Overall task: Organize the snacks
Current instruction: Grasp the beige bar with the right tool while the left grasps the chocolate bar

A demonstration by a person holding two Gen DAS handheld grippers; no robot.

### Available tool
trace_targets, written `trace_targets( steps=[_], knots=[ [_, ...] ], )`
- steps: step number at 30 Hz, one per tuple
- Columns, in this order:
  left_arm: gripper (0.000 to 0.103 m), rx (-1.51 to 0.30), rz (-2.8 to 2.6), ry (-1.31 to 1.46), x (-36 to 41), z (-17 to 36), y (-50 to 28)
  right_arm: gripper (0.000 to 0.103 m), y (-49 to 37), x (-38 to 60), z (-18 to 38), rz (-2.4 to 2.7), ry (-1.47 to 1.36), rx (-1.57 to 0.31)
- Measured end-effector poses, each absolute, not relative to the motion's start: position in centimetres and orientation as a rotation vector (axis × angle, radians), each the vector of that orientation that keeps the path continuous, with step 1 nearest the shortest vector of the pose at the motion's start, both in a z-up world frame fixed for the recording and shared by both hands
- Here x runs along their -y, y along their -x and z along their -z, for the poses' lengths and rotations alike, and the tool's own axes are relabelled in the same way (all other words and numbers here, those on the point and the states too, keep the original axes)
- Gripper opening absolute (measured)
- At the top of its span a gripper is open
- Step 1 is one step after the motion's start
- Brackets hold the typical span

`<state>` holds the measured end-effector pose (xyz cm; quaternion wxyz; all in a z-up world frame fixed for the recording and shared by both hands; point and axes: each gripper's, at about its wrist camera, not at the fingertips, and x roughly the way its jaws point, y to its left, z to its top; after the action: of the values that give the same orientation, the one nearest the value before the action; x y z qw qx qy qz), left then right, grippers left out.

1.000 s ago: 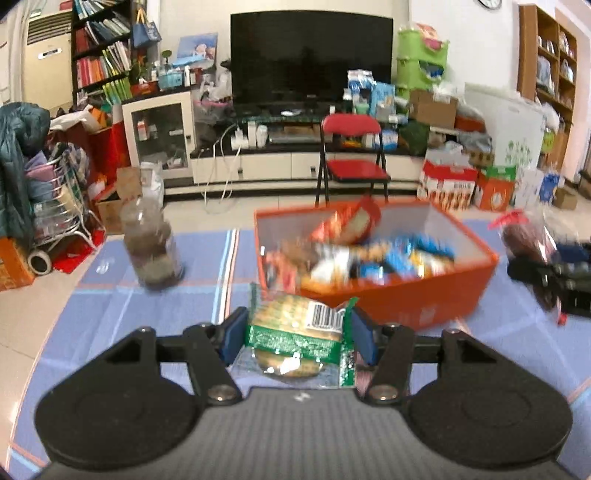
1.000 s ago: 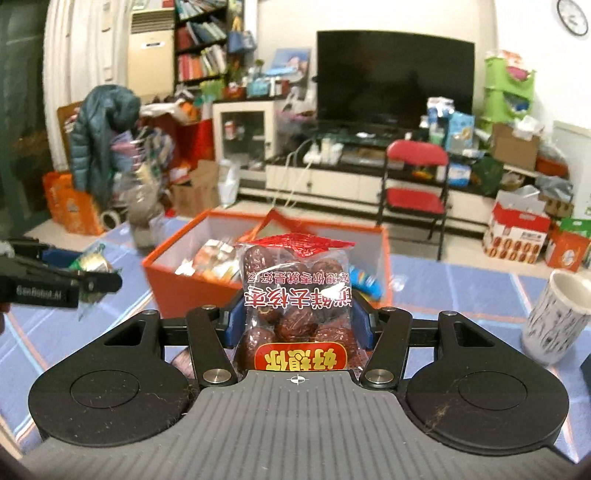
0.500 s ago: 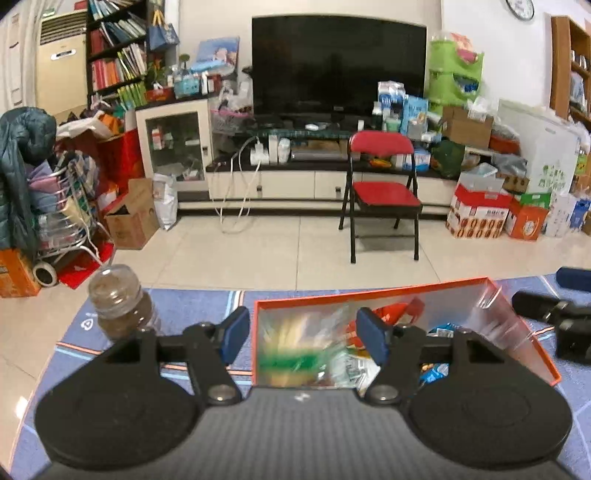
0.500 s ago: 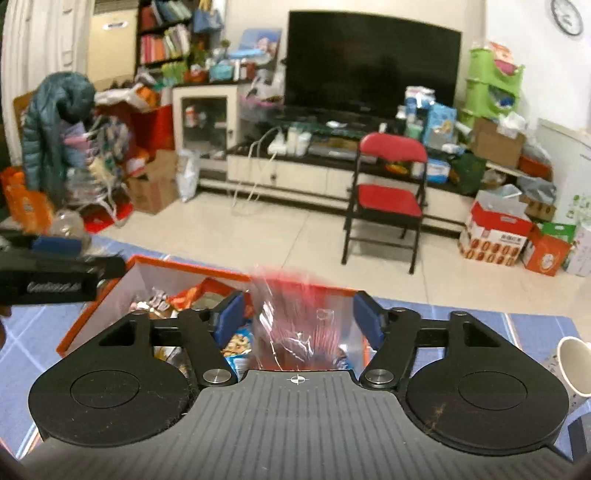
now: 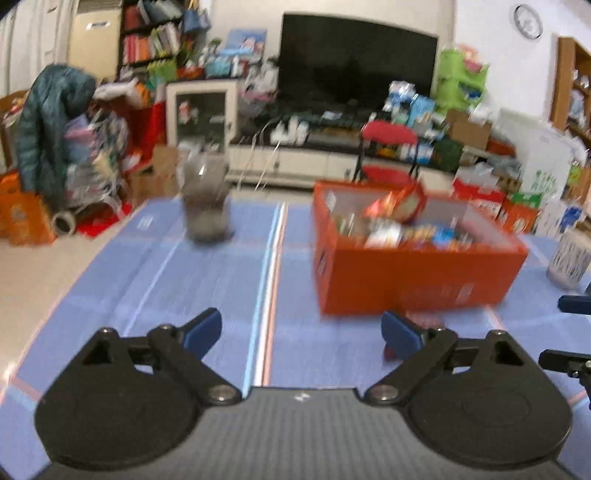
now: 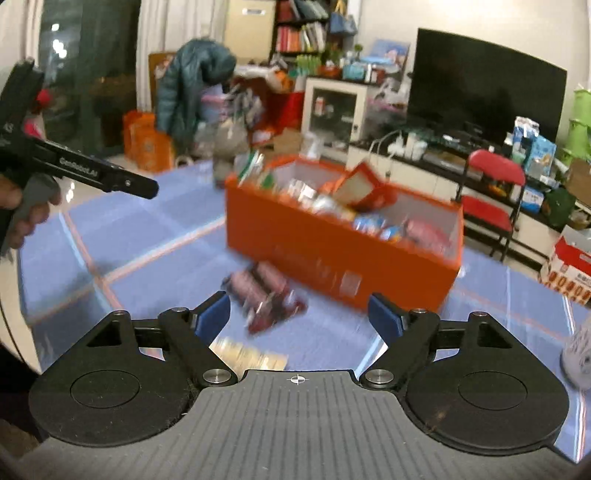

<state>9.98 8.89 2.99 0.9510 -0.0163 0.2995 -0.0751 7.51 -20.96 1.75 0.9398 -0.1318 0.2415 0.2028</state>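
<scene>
On the blue mat, a red snack pack (blurred) seemingly lies diagonally; both hand-held grippers just opened, empty.

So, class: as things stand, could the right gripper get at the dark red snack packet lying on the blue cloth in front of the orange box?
Probably yes: the right gripper is open, and the dark red snack packet lies just ahead, with nothing between.

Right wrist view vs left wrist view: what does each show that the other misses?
Only right wrist: a reddish snack pack on the mat in front of the box, a yellowish pack nearer the camera, and the left gripper in a hand.
Only left wrist: the wall clock.
Both: the orange box of snacks, TV, red chair.
</scene>
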Motion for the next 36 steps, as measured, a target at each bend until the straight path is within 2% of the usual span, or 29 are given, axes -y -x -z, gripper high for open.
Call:
trace_targets(
  steps=[5, 14, 21, 23, 36],
  knots=[
    [0.094, -0.63, 0.152, -0.059, -7.3, -1.8, -9.2, 0.073, -7.0, 18.2, 1.0, -0.396, 0.297, -0.581],
    [0.096, -0.716, 0.119, -0.138, -6.4, -0.2, -9.3, 0.077, -7.2, 16.6, 2.4, -0.43, 0.307, -0.593],
    [0.097, -0.765, 0.109, -0.152, -7.3, 0.4, -9.8, 0.077, -9.1, 15.4, 3.0, -0.671, 0.431, -0.622],
    [0.097, -0.771, 0.113, -0.167, -7.2, 0.6, -10.1, 0.081, -9.9, 15.3, 3.0, -0.748, 0.436, -0.637],
    [0.097, -0.818, 0.143, -0.163, -6.8, 1.5, -10.9, 0.084, -13.9, 15.5, 3.8, -1.009, 0.515, -0.835]
  ],
)
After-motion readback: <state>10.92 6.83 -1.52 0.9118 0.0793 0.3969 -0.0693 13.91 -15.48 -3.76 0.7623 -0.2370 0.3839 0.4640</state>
